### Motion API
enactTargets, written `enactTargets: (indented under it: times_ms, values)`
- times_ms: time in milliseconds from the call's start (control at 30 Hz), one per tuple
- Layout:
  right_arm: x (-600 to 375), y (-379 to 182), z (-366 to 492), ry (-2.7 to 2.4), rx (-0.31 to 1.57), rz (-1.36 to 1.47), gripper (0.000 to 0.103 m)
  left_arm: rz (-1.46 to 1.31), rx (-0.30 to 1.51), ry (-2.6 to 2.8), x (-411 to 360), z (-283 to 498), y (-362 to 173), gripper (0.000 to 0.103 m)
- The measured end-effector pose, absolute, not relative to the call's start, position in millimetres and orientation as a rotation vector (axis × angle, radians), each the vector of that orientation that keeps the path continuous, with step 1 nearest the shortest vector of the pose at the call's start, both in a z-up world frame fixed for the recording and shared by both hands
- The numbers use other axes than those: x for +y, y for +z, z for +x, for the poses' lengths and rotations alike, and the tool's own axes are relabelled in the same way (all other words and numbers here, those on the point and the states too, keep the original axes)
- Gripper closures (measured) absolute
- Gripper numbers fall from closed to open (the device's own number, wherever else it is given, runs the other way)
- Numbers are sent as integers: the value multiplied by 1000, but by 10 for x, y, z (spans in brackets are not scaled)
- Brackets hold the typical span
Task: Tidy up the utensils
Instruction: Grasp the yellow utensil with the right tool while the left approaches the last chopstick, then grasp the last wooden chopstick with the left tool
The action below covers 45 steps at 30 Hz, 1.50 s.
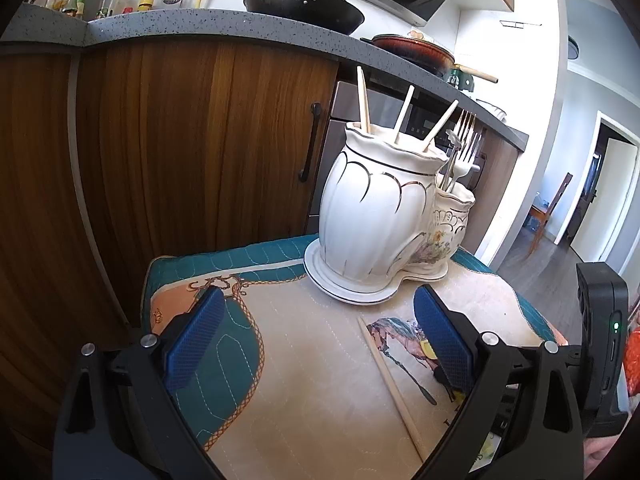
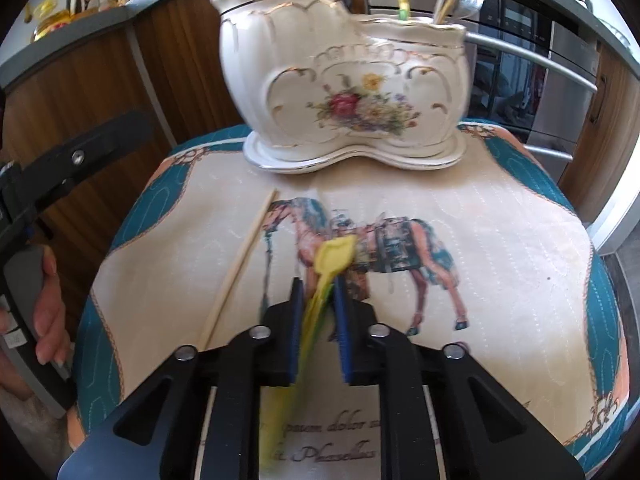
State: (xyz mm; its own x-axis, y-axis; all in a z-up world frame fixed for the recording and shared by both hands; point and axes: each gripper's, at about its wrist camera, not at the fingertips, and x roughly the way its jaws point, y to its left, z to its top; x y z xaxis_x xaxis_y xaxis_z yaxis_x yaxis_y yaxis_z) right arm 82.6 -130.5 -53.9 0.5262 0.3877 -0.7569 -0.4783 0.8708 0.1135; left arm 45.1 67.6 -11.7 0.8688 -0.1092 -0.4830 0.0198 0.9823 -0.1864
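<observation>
Holding three chopsticks [image 1: 404,114] at twelve o'clock, the holder [image 1: 372,216] keeps forks [image 1: 466,140] beside. Right gripper [image 2: 316,292] pinches one yellow spoon [image 2: 334,258]; left gripper [image 1: 316,336] is spread.

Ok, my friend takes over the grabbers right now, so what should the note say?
Right gripper: jaws shut on the small yellow plastic spoon, above the horse-print quilted mat.
Left gripper: jaws open, empty.
Done: three wooden chopsticks and the metal forks stand in the white floral ceramic holder.
Left: drop the spoon in, then the loose wooden chopstick lying on the mat.
</observation>
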Motion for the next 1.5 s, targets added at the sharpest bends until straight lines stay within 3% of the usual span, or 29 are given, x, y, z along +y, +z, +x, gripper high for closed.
enactTargets:
  times_ms: [300, 500, 533, 667, 767, 867, 1100, 1133, 1167, 1233, 1500]
  values:
    - [-1573, -395, 919, 359, 737, -193, 92, -158, 656, -157, 479, 517, -233, 10]
    - [-1718, -447, 1017, 390, 785, -180, 92, -34, 807, -230, 125, 554, -427, 19]
    - [-1740, -458, 1024, 405, 801, -171, 92, -14, 821, -216, 85, 552, -459, 23]
    - [-1801, -463, 984, 453, 824, -149, 75, -1, 867, -213, 12, 569, -543, 41]
    - [-1831, -465, 970, 475, 831, -165, 73, 19, 888, -192, -28, 593, -579, 54]
    - [-1849, -490, 958, 483, 833, -200, 73, 34, 898, -192, -60, 573, -596, 56]
    - [-1859, -560, 953, 501, 830, -249, 76, 107, 908, -187, -33, 455, -596, 67]
    - [-1865, -559, 954, 507, 829, -243, 81, 112, 910, -186, -16, 443, -591, 71]
    - [-1877, -560, 955, 507, 824, -238, 89, 117, 909, -182, -7, 435, -587, 82]
    - [-1880, -566, 956, 505, 816, -237, 92, 132, 904, -159, 25, 432, -583, 93]
    - [-1922, -409, 883, 539, 721, -170, 92, 106, 862, -174, 115, 368, -541, 97]
